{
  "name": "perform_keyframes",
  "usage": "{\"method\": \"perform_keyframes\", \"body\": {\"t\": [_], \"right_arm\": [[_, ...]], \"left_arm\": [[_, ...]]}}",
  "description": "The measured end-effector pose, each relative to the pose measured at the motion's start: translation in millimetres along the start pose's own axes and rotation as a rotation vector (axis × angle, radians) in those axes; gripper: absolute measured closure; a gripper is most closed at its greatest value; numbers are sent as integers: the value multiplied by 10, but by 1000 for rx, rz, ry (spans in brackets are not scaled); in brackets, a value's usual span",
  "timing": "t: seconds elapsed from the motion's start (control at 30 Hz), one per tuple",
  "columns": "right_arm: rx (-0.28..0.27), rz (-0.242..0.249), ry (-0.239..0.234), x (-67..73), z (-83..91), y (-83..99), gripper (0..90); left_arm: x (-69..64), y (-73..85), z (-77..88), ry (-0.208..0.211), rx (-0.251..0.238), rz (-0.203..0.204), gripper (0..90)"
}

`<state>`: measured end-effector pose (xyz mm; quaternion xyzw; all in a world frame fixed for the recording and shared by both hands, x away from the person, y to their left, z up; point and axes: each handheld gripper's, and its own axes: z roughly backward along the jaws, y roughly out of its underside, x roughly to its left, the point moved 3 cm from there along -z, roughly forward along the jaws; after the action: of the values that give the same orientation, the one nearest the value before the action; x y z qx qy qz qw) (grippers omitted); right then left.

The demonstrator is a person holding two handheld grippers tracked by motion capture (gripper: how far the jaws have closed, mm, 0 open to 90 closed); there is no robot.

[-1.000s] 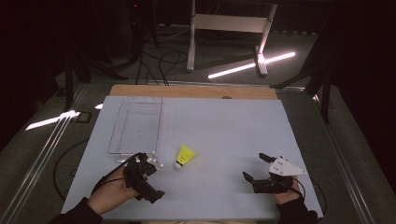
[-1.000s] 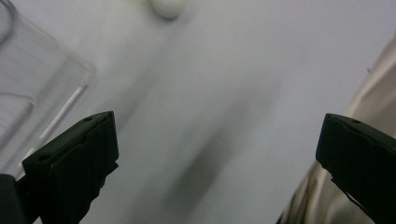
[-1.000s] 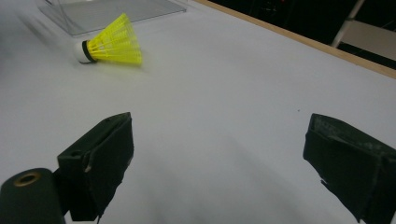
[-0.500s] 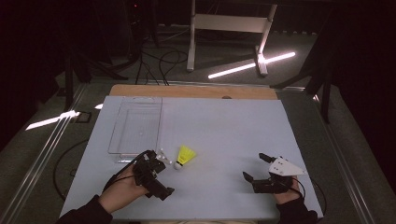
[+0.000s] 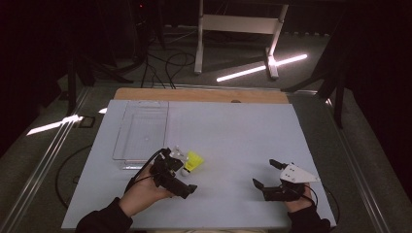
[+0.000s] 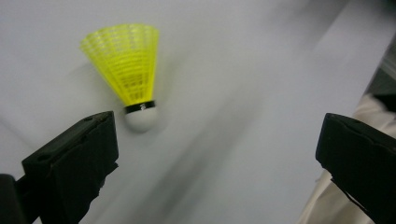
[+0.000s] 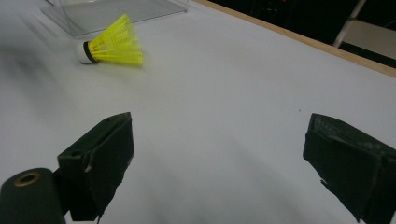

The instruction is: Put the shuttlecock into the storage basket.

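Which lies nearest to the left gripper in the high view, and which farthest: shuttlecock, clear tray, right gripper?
From the left gripper:
1. Shuttlecock, just ahead of it.
2. Clear tray, behind it toward the table's far left.
3. Right gripper, across the table on the right.

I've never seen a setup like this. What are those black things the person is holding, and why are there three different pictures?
A person holds a two-jawed tool in each hand: the left hand-held gripper and the right hand-held gripper. The high view comes from a fixed camera above the table. The other two come from small cameras riding on each gripper, looking out between its black jaws. On the white table lie a yellow shuttlecock on its side and a clear plastic tray. Both grippers are open and hold nothing. The left one is right beside the shuttlecock, whose white tip sits just ahead of one jaw in the left gripper view; the right one rests well apart.
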<state>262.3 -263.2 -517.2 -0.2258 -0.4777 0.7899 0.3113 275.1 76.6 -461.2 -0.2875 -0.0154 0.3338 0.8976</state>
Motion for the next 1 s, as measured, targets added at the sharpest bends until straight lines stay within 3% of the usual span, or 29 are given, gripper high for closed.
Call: {"method": "perform_keyframes", "body": {"t": [0.1,0.23,0.3,0.33,0.63,1.0], "right_arm": [[-2,-1,1,7,0,-4,89],[-1,-2,1,8,-3,-4,89],[-1,1,0,8,-3,-4,89],[-2,10,0,10,-2,-5,89],[-3,8,0,6,2,-2,89],[-1,14,0,8,6,-3,89]], "left_arm": [[20,-31,-34,-9,-18,18,2],[103,-98,-76,-61,-42,81,3],[103,-98,-76,-61,-42,81,3],[172,-132,-128,-103,-39,106,3],[202,-140,-319,-104,-8,111,38],[309,-99,-543,-131,93,123,142]]}}
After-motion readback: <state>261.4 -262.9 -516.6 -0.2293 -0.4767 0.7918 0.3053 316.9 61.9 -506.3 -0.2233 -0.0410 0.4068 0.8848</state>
